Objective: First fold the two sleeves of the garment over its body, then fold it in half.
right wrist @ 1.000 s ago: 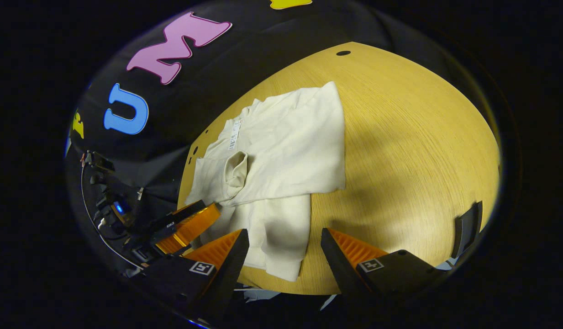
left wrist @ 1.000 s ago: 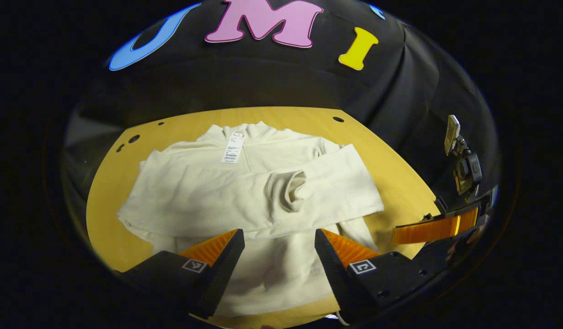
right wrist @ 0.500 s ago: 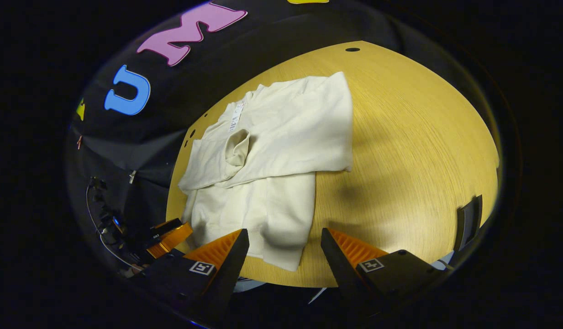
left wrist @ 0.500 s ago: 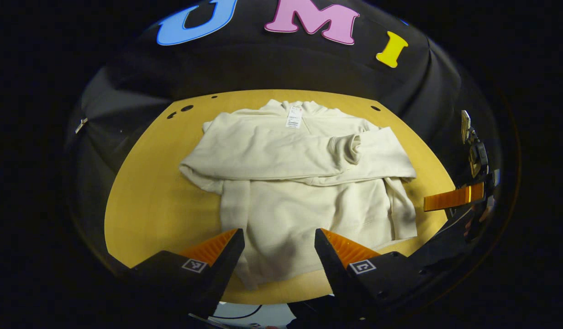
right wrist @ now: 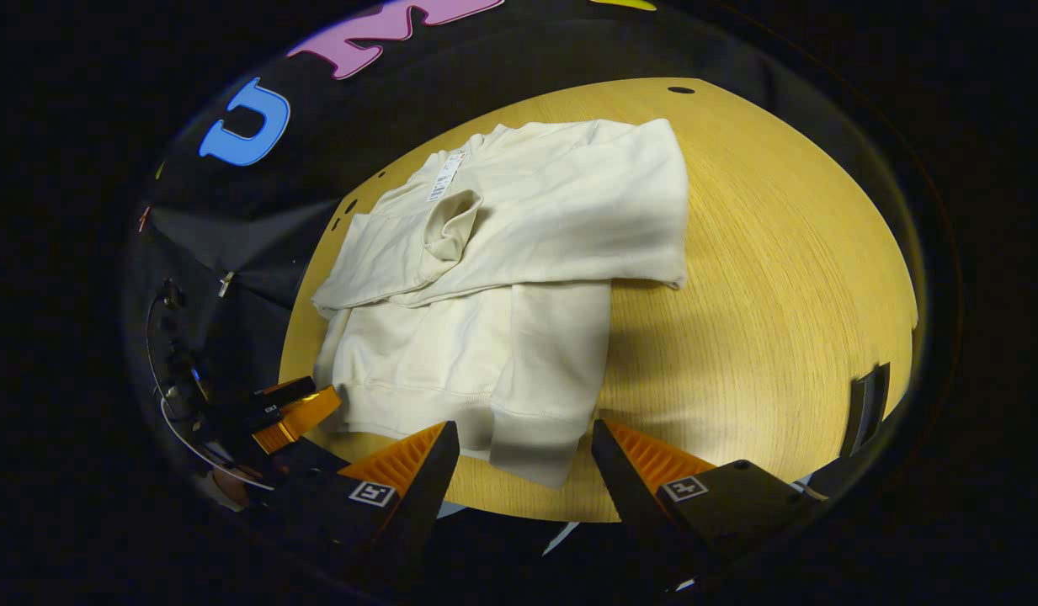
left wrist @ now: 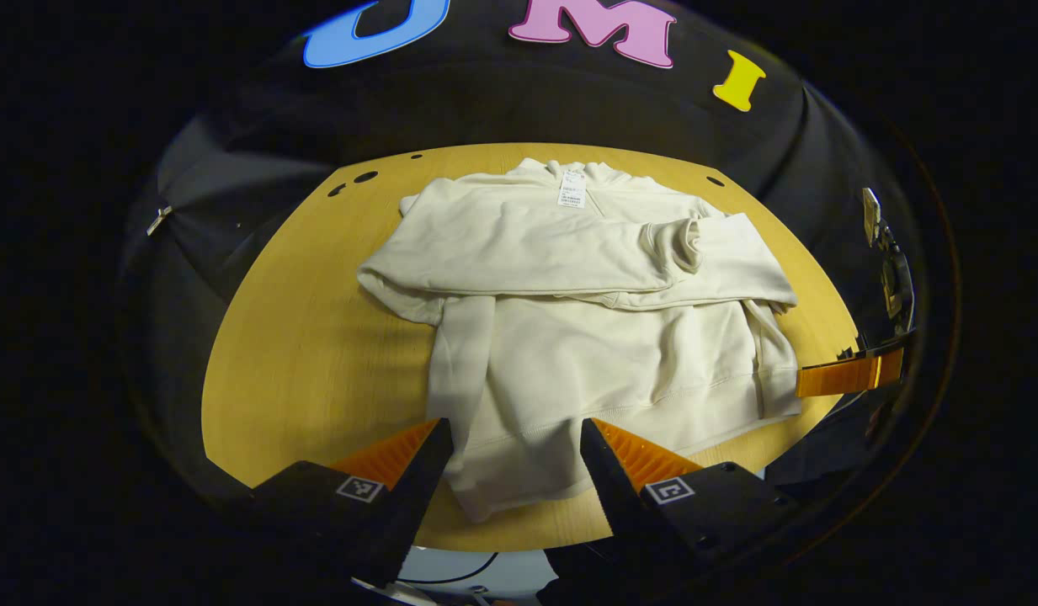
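Cream garment (left wrist: 594,353) alone on wooden table (left wrist: 316,353)

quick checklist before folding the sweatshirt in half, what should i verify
1. Both sleeves lie across the body of the cream fleece sweatshirt: ok, top sleeve cuff rests on the chest.
2. Bottom hem flat and reachable at the near edge of the wooden table: ok.
3. Left gripper open, holding nothing: ok.
4. Right gripper open, holding nothing: ok.
5. Hanging paper tag tucked in at the collar: not ok, it lies exposed.
6. Lower sleeve free of bunching: cannot tell.
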A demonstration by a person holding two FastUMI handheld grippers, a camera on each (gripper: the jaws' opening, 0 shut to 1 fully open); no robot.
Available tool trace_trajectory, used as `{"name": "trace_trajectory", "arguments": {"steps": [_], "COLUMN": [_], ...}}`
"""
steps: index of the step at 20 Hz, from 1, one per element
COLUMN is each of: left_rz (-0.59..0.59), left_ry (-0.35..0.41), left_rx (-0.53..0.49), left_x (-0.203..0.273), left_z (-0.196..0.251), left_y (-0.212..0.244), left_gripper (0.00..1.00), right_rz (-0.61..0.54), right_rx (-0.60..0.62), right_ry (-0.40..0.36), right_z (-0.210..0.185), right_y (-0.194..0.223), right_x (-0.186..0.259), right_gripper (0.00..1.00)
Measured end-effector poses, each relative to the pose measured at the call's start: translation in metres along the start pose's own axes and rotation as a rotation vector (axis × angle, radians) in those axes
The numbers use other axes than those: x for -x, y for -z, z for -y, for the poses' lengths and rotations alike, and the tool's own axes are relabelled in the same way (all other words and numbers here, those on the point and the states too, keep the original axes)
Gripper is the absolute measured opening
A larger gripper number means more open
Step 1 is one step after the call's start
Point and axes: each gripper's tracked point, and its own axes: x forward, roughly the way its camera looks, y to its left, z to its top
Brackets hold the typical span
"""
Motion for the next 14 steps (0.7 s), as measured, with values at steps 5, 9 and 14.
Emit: {"name": "trace_trajectory", "arguments": {"steps": [5, 9, 14], "left_rz": [-0.08, -0.107, -0.089], "left_ry": [-0.034, -0.06, -0.044], "left_rx": [0.022, -0.001, -0.001], "left_x": [-0.019, -0.029, -0.028], "left_z": [-0.007, -0.007, -0.001], "left_y": [0.011, 0.012, 0.013], "left_gripper": [1.0, 1.0, 1.0], "right_rz": [0.007, -0.002, -0.044], "right_rx": [0.058, 0.092, 0.22], "right_ry": [0.062, 0.095, 0.179], "right_z": [0.005, 0.005, 0.011], "right_y": [-0.004, -0.007, -0.003], "right_x": [-0.015, -0.026, -0.033], "right_gripper": [0.98, 0.98, 0.67]}}
